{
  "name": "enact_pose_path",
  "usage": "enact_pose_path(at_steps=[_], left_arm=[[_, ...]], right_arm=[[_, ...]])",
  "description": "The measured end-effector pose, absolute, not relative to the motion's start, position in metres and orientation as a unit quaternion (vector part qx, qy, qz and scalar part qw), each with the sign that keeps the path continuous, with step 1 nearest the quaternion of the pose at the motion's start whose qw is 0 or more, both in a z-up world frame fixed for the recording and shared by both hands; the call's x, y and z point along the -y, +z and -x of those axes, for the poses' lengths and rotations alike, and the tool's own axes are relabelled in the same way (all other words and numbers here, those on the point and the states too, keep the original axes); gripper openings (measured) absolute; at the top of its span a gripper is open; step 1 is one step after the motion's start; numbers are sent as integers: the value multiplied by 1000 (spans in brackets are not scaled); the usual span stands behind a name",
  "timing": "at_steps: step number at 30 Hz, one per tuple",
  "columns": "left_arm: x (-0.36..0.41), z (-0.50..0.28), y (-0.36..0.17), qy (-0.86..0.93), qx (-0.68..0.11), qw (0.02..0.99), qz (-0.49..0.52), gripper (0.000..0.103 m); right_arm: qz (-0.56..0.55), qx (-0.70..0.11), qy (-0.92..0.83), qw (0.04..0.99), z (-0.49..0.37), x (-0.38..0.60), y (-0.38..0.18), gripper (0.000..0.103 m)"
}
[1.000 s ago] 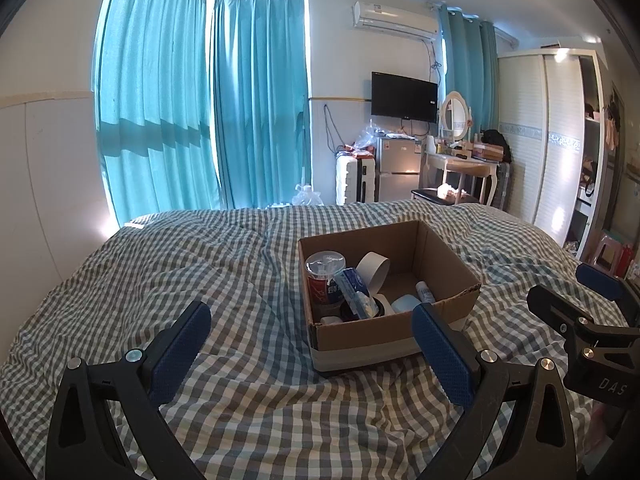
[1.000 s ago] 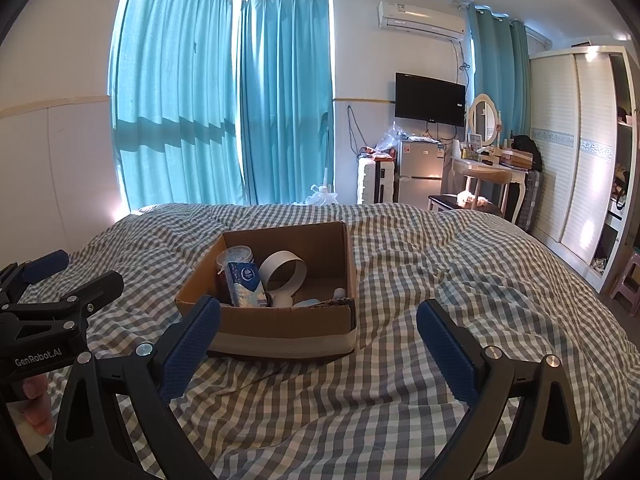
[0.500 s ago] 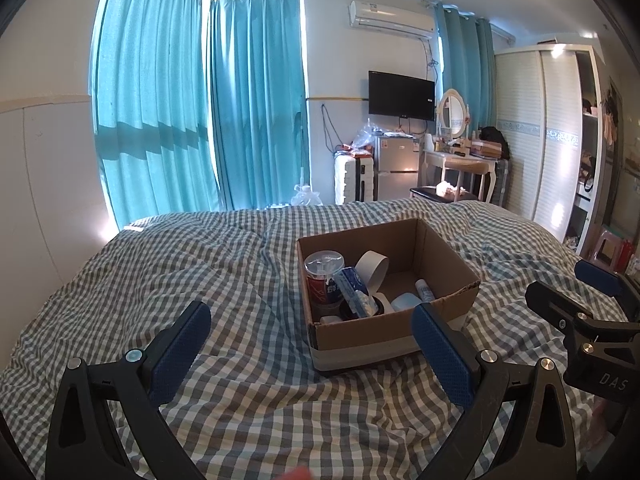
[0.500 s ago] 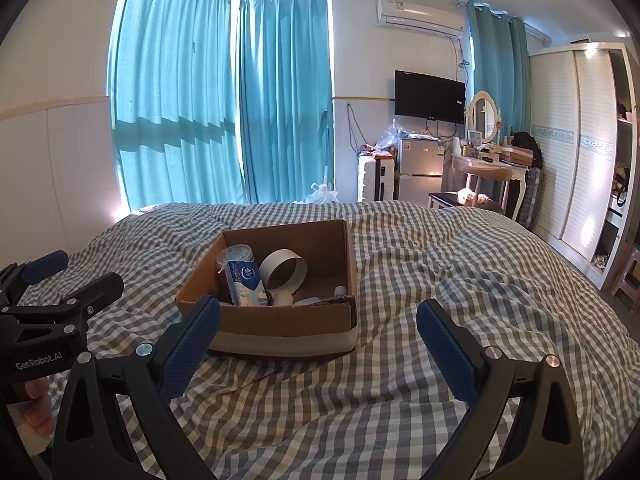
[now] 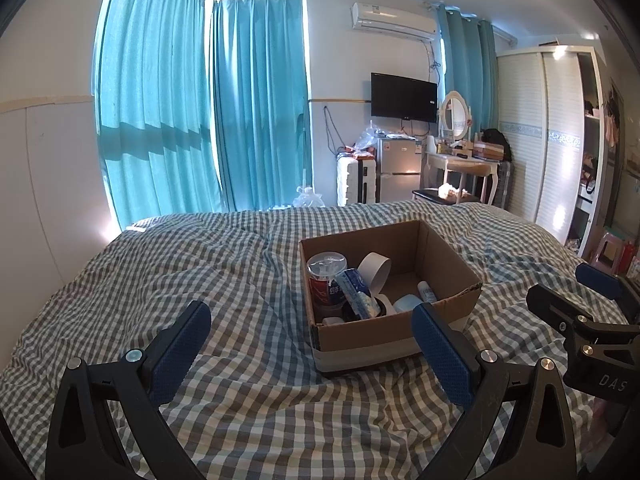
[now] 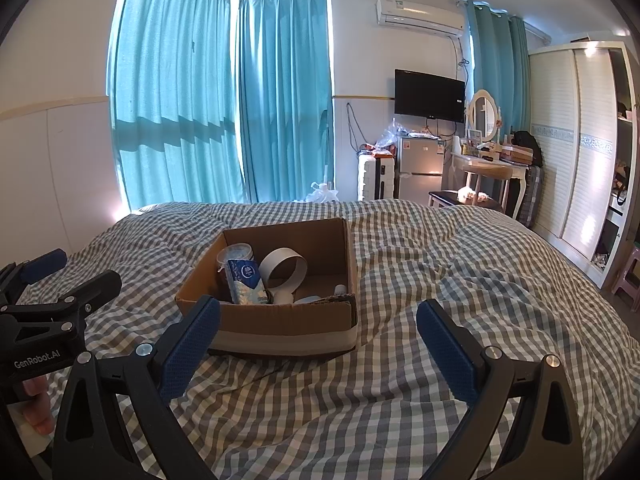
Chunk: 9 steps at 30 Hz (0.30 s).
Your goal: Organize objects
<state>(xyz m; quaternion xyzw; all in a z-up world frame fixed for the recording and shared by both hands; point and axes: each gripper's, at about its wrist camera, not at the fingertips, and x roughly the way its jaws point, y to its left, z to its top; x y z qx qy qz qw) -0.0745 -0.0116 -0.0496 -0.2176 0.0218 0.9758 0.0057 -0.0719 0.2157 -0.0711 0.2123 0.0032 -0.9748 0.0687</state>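
An open cardboard box (image 5: 444, 258) sits on the checked bedspread (image 5: 224, 272); it also shows in the right wrist view (image 6: 280, 322). Inside are a red cup with a clear lid (image 5: 326, 276), a blue and white tissue pack (image 5: 356, 292), a white tape roll (image 5: 374, 270), a small white bottle (image 5: 427, 292) and a light blue lid (image 5: 407, 303). My left gripper (image 5: 312, 340) is open and empty, in front of the box. My right gripper (image 6: 318, 332) is open and empty, also just short of the box.
Teal curtains (image 5: 200, 120) hang behind the bed. A TV (image 5: 403, 95), small fridge (image 5: 398, 170), white suitcase (image 5: 356, 180) and dressing table (image 5: 464, 164) stand at the far wall. A white wardrobe (image 5: 540, 132) is on the right.
Both views shifted only slightly; the box and its contents stay put and both grippers remain open.
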Motion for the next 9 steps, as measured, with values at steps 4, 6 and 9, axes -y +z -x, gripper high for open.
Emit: enact_pose_path(at_steps=[4, 6, 9], left_arm=[[12, 74, -50, 976, -22, 5, 217, 103], [12, 73, -50, 976, -23, 4, 215, 103], [12, 73, -51, 976, -26, 1, 215, 103]], right_arm=[[-213, -3, -975, 69, 72, -216, -71, 99], [-213, -3, -975, 69, 71, -216, -71, 99], [-214, -2, -974, 69, 71, -216, -72, 99]])
